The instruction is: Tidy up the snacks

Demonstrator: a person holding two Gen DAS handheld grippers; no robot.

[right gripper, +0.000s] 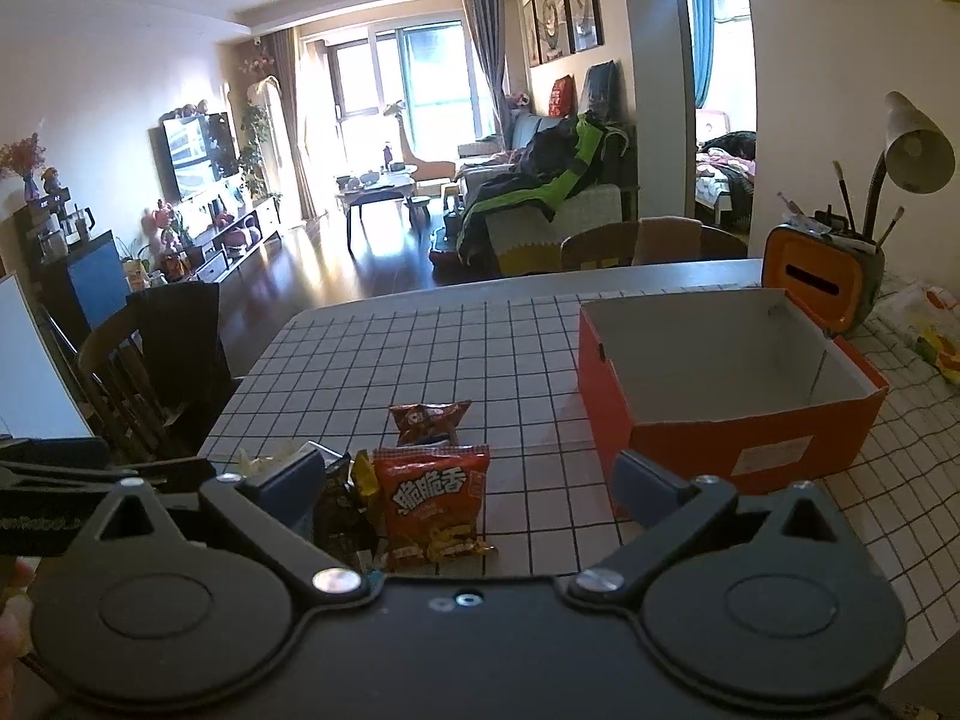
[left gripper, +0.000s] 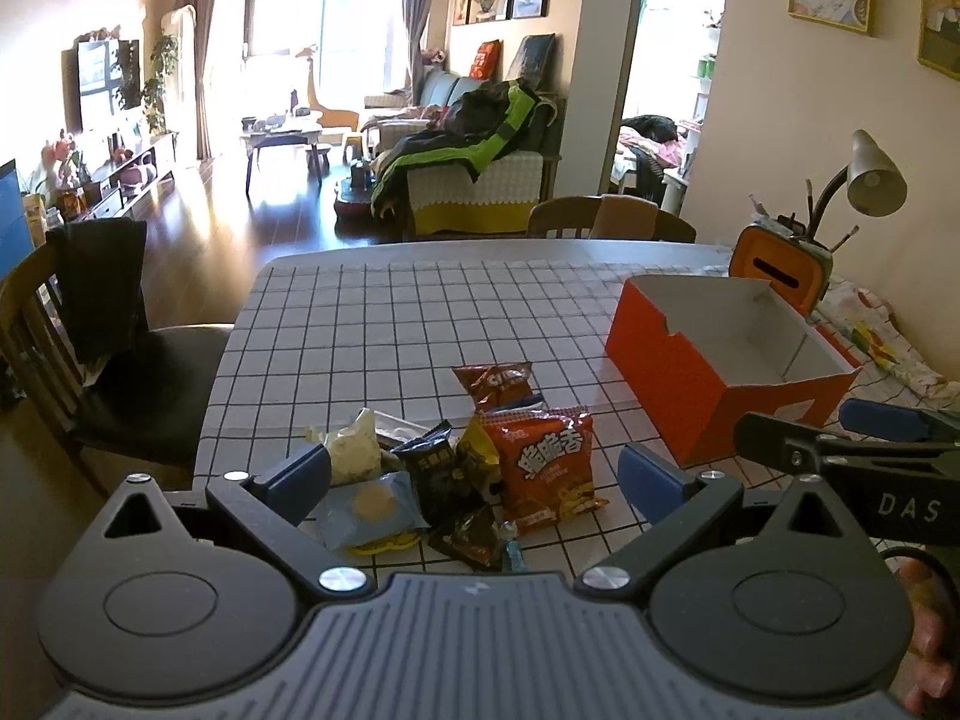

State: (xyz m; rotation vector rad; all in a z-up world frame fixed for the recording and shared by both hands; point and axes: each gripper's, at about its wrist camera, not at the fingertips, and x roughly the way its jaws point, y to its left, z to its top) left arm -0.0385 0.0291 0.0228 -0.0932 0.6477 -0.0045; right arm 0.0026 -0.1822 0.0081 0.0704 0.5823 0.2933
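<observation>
Gaping orange box (right gripper: 714,450), white inside

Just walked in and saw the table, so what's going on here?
A person holds two tongs, both open and empty, over a pile of snack packets on the checked table. The left tongs face the pile; the right tongs face the red packet. The orange box stands empty beside them; nothing is sorted yet.

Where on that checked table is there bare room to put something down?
Bare cloth lies beyond the brown snack bag toward the table's far edge, and between the red snack bag and the orange box. The box is empty inside. The snack pile is crowded.
</observation>
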